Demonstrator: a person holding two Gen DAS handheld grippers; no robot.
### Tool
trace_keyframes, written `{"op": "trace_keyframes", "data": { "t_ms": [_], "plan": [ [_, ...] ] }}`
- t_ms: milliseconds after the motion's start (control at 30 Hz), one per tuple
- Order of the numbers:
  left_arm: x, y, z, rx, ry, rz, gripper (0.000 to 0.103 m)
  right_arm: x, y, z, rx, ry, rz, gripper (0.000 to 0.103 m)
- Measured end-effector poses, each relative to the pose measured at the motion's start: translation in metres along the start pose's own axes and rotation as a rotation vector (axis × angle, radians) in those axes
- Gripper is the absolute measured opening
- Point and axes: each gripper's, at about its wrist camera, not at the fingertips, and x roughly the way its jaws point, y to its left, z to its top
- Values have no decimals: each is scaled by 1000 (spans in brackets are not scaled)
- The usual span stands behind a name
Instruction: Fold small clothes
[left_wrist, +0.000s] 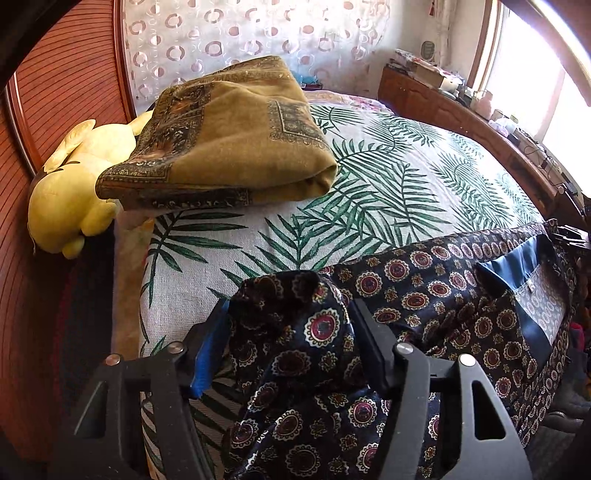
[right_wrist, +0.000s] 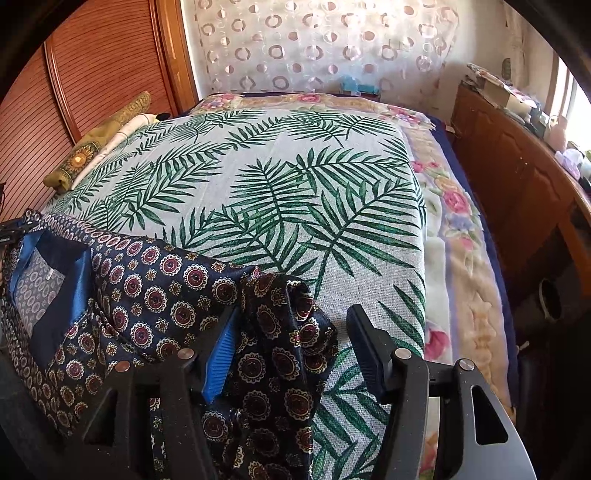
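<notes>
A dark navy garment (left_wrist: 436, 295) with red and cream medallions lies along the near edge of the palm-leaf sheet (left_wrist: 388, 192). Its blue inner waistband (left_wrist: 532, 280) shows at the right. My left gripper (left_wrist: 288, 314) is open, its fingers wide apart, with a bunched corner of the garment between them. In the right wrist view the same garment (right_wrist: 147, 288) spreads to the left. My right gripper (right_wrist: 291, 325) is open too, and a bunched corner (right_wrist: 280, 332) lies between its fingers, nearer the left one.
A folded mustard patterned cloth (left_wrist: 229, 136) sits at the sheet's far left, over a yellow plush toy (left_wrist: 70, 195). A wooden headboard stands at the left. A cluttered wooden cabinet (left_wrist: 461, 110) runs along the right. A floral blanket (right_wrist: 461, 258) lies under the sheet.
</notes>
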Motion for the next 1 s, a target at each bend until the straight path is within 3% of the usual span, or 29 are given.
{"op": "trace_keyframes", "data": {
  "t_ms": [200,267,300,367,433,533,600,800,1000],
  "plan": [
    [0,0,1,11,4,-2,64,-1,11,-2,-37,14,18,61],
    [-1,-2,1,18,2,-11,54,-2,13,-3,-55,17,27,59],
    [-1,-3,1,22,4,-21,49,-2,14,-3,-63,16,36,56],
    [-1,-7,1,40,5,-12,46,-3,16,-4,-70,15,67,36],
    [0,-10,1,57,3,-13,35,-4,20,-5,-78,16,106,18],
    [-1,-15,1,69,5,-48,15,-8,28,-11,-88,4,142,10],
    [-7,-22,-1,91,-15,-38,12,-18,31,-15,-88,-30,152,9],
    [-78,-44,14,110,-206,-77,10,-87,38,-7,-59,-211,194,8],
    [-168,-64,52,165,-416,-104,10,-178,50,24,-132,-390,166,8]
  ]
}}
